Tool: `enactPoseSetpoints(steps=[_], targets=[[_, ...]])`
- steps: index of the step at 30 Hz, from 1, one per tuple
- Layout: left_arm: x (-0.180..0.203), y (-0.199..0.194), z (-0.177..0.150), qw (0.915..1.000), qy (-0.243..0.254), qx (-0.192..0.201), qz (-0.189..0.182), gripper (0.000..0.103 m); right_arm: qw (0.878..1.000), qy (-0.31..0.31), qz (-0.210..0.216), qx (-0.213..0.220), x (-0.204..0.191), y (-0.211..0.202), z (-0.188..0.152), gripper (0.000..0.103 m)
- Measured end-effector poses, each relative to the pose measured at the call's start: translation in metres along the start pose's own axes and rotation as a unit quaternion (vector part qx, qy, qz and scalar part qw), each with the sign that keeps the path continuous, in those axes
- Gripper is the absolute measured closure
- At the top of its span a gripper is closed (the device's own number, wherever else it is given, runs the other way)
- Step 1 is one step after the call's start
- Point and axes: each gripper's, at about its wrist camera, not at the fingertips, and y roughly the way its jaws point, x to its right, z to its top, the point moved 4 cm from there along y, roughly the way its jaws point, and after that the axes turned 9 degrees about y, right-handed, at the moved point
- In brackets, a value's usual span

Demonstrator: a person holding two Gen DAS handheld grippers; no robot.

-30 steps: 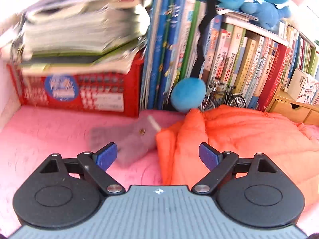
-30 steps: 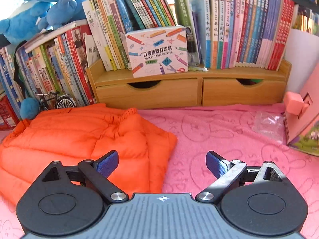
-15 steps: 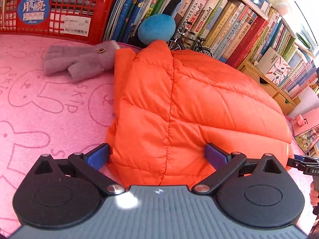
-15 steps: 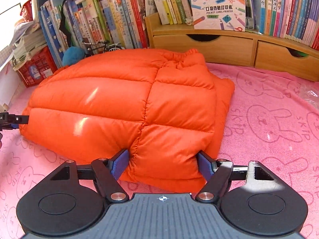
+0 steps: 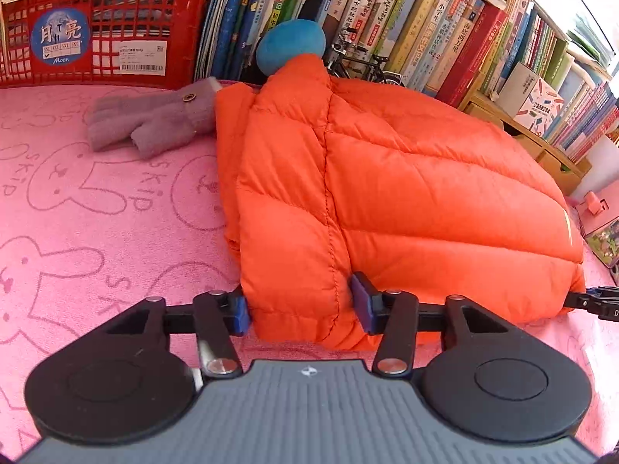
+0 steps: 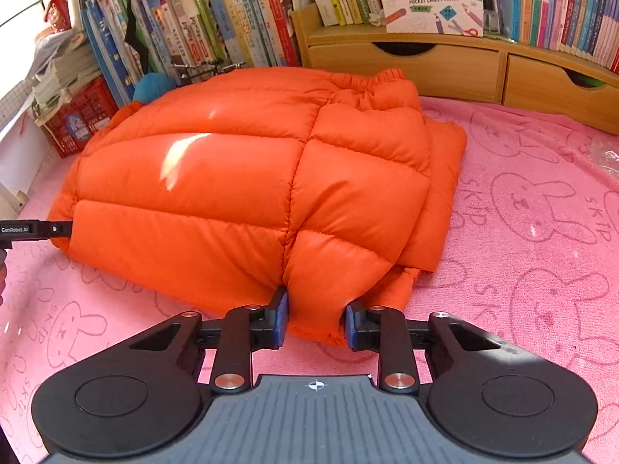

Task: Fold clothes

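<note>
Pink bunny cloth, bookshelves behind.

Surface: pink towel-like cover, rabbit outlines and "SKIP" print. Orange puffer jacket lies folded on it, straight ahead of left gripper, near edge between its fingers. Purple knit glove ahead-left of left gripper, touching jacket's far left edge. Red plastic crate beyond glove. Wooden drawer unit far ahead of right gripper, behind jacket. Clear plastic wrapper far right.
</note>
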Motion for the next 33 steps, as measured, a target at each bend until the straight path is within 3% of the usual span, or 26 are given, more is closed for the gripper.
enactPoseSetpoints(steps=[4, 16, 21, 22, 24, 25, 26, 28, 30, 33], targets=[[0.003, -0.015, -0.020, 0.9995, 0.008, -0.027, -0.016, 0.067, 0.999, 0.027, 0.022, -0.022, 0.009, -0.022, -0.017, 0.084], [0.030, -0.083, -0.107, 0.9894, 0.012, -0.129, -0.066, 0.067, 0.994, 0.053, 0.041, -0.086, 0.025, -0.103, -0.086, 0.085], [0.030, -0.111, -0.120, 0.9868, 0.000, -0.154, -0.050, 0.067, 0.990, 0.069, 0.037, -0.121, 0.027, -0.122, -0.102, 0.083], [0.030, -0.117, -0.123, 0.9861, -0.002, -0.159, -0.047, 0.067, 0.989, 0.074, 0.033, -0.124, 0.028, -0.127, -0.101, 0.079], [0.021, -0.132, -0.107, 0.9908, -0.019, -0.129, -0.034, 0.067, 0.990, 0.085, 0.028, -0.113, 0.031, -0.142, -0.093, 0.077], [0.017, -0.139, -0.096, 0.9933, -0.027, -0.107, -0.033, 0.065, 0.990, 0.092, 0.026, -0.102, 0.034, -0.150, -0.088, 0.070], [0.014, -0.144, -0.082, 0.9957, -0.025, -0.083, -0.033, 0.059, 0.991, 0.100, 0.025, -0.082, 0.039, -0.158, -0.079, 0.064], [0.013, -0.139, -0.061, 0.9981, -0.018, -0.051, -0.029, 0.046, 0.993, 0.106, 0.016, -0.041, 0.044, -0.170, -0.060, 0.039], [0.015, -0.119, -0.048, 0.9988, -0.011, -0.042, -0.022, 0.029, 0.996, 0.090, 0.012, -0.012, 0.044, -0.165, -0.039, 0.030], [0.019, -0.089, -0.027, 0.9995, 0.000, -0.028, -0.011, 0.018, 0.997, 0.069, 0.009, 0.021, 0.032, -0.131, -0.008, 0.017]])
